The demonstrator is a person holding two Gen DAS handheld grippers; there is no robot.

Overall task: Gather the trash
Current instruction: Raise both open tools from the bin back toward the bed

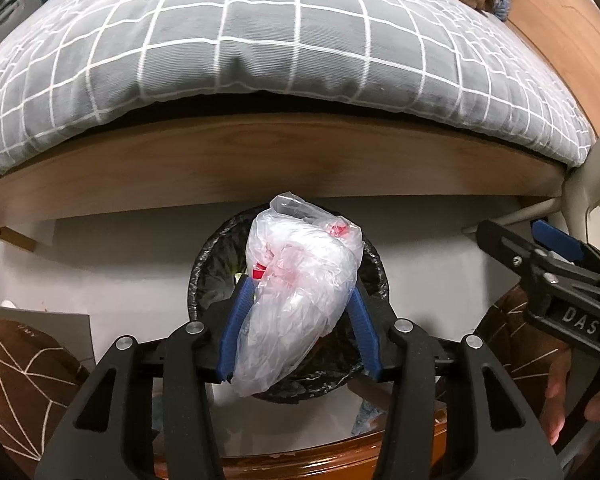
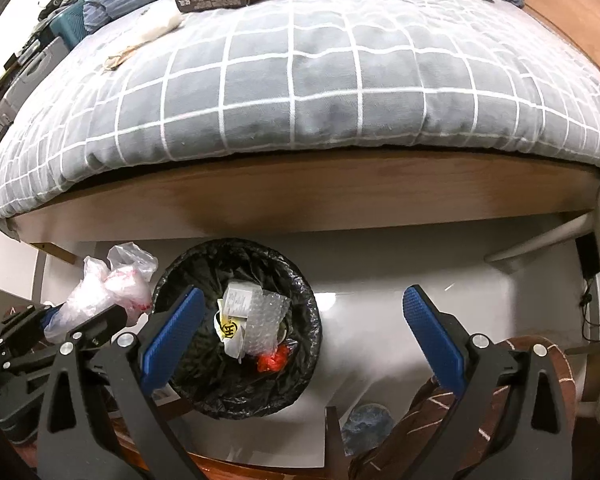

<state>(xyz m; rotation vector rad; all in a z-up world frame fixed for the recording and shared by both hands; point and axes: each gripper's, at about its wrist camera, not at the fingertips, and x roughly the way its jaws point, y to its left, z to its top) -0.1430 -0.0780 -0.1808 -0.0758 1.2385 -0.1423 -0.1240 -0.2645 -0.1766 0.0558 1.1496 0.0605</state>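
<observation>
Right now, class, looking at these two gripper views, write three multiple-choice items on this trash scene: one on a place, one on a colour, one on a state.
1. Where does the trash bin stand?
A. on the bed
B. on the floor beside the bed frame
C. on a chair

2. What colour is the bin's liner?
A. black
B. white
C. green

3. How is the right gripper?
A. shut on a carton
B. shut on a bag
C. open, holding nothing

Answers: B, the bin sits on pale floor below the wooden frame; A, crinkled black plastic lines it; C, its blue pads stand wide apart, while the left gripper holds the clear plastic bag.
</observation>
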